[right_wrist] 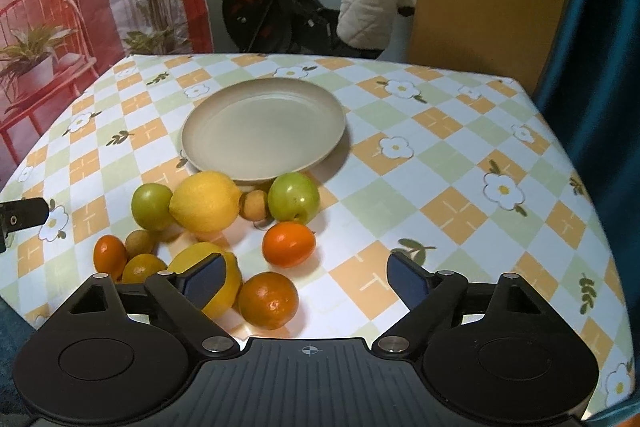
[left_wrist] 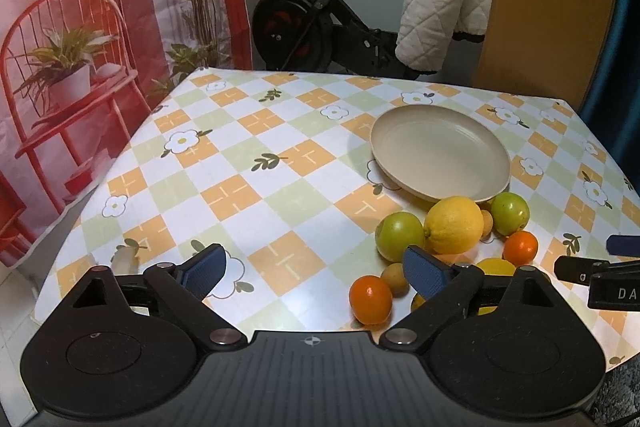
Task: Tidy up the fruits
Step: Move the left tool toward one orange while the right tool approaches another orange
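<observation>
Left gripper [left_wrist: 316, 277]: jaws wide, nothing between pads, hovering over tablecloth [left_wrist: 256, 163] left of fruit cluster. Right gripper [right_wrist: 306, 281]: jaws wide, empty; orange [right_wrist: 268, 300] below gap, contact apparently none. Large lemon [right_wrist: 205, 201], two green fruits [right_wrist: 293, 197] beside beige plate [right_wrist: 224, 143]; plate holds no fruit.
</observation>
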A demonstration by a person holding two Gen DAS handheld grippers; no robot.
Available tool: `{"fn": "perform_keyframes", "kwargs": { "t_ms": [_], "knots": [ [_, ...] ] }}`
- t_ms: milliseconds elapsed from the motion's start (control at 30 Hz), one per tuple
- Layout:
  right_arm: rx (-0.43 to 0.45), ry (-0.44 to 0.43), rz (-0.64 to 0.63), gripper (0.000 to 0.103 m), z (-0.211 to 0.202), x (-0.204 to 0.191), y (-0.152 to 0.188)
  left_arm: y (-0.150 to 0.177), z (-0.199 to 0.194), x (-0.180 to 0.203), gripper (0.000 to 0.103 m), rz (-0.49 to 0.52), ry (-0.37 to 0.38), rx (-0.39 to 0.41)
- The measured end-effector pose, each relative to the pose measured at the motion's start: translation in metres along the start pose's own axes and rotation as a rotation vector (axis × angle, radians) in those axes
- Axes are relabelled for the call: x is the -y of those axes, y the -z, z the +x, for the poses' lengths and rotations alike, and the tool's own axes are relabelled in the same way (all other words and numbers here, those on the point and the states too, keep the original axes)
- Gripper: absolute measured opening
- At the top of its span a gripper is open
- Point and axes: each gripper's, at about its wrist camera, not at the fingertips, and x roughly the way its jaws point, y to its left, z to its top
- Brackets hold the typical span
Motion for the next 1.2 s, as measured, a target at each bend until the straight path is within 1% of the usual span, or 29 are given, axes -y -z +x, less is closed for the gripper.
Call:
{"fn": "perform_keyframes", "kwargs": {
  "t_ms": [100,167,267,433,500,567,600,667,700,767,867,1200],
  "knots": [
    [-0.013,-0.014,-0.004,0.077,0.004,0.000,0.001,0.000,0.003,-0.001,0.093,0.001,0.011,-0.003],
    [-0.016,-0.017,-0.014,0.071,0.005,-0.001,0.002,-0.001,0.004,-0.001,0.092,0.003,0.020,-0.003],
    [-0.024,-0.026,-0.031,0.066,0.007,-0.003,0.004,0.001,0.005,0.001,0.090,0.010,0.036,-0.006],
    [-0.034,-0.045,-0.056,0.058,0.012,-0.005,0.010,0.007,0.013,0.002,0.078,0.015,0.080,-0.024],
    [-0.036,-0.052,-0.058,0.053,0.014,-0.005,0.012,0.010,0.016,-0.001,0.071,0.013,0.087,-0.028],
    [-0.033,-0.065,-0.055,0.047,0.014,-0.005,0.014,0.012,0.017,-0.004,0.067,0.008,0.090,-0.027],
    [-0.029,-0.069,-0.056,0.047,0.013,-0.004,0.015,0.012,0.018,-0.005,0.065,0.004,0.091,-0.025],
    [-0.019,-0.072,-0.061,0.042,0.012,-0.004,0.015,0.012,0.019,-0.007,0.062,-0.001,0.092,-0.019],
    [-0.013,-0.074,-0.062,0.041,0.012,-0.005,0.015,0.013,0.020,-0.007,0.061,-0.004,0.093,-0.016],
    [-0.001,-0.080,-0.059,0.039,0.011,-0.004,0.016,0.014,0.020,-0.009,0.055,-0.008,0.100,-0.014],
    [0.005,-0.088,-0.053,0.039,0.011,-0.004,0.018,0.018,0.023,-0.012,0.055,-0.013,0.107,-0.019],
    [0.013,-0.075,-0.011,0.038,0.014,0.004,0.026,0.024,0.026,-0.006,0.055,-0.001,0.140,-0.016]
  ]
}}
